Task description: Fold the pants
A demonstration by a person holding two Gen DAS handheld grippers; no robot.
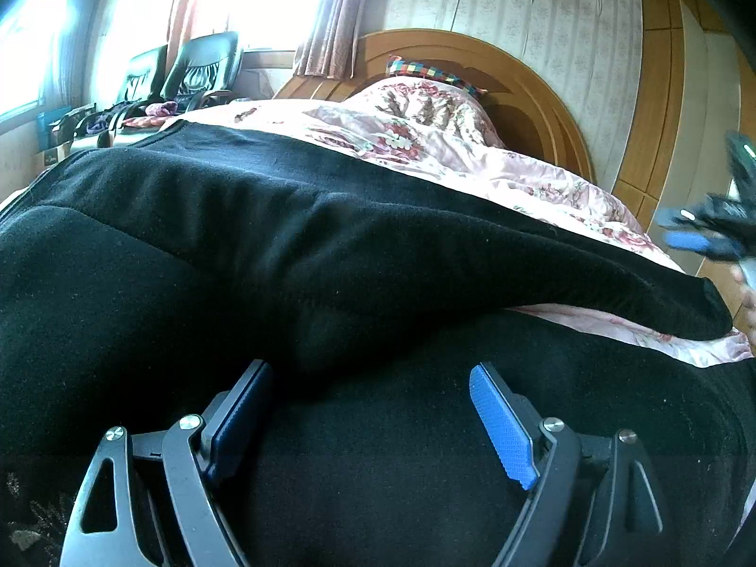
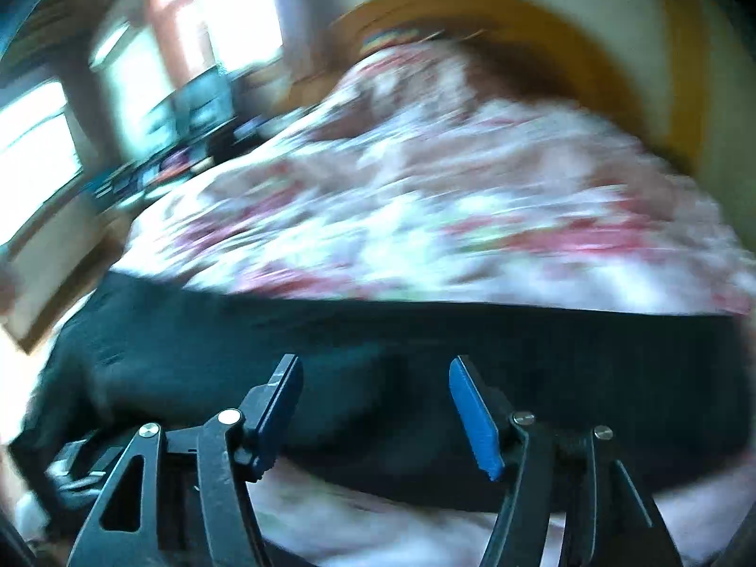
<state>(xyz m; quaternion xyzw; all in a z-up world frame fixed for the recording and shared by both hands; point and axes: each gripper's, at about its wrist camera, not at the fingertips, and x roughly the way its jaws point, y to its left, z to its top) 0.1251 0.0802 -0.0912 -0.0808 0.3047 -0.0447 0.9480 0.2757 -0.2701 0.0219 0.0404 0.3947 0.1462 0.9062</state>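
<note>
The bed (image 1: 543, 175), covered by a floral quilt (image 1: 425, 141), carries the black pants (image 1: 283, 245), which lie spread across its near side with one leg already laid over the rest. In the left wrist view their long axis runs from the bulky end at left to a tapered leg end at right (image 1: 704, 312), so the garment points rightward toward the bed's edge. Risk noted: that leg end lies close to the edge and could slide off if tugged; the thick overlapped fabric could also bunch, leaving a crooked fold. The left gripper (image 1: 373, 420) hovers low over the pants, fingers spread and empty. The right gripper (image 2: 375, 413) is likewise released with nothing between its fingers; its view is heavily blurred, so a hasty regrasp may miss the hem.
</note>
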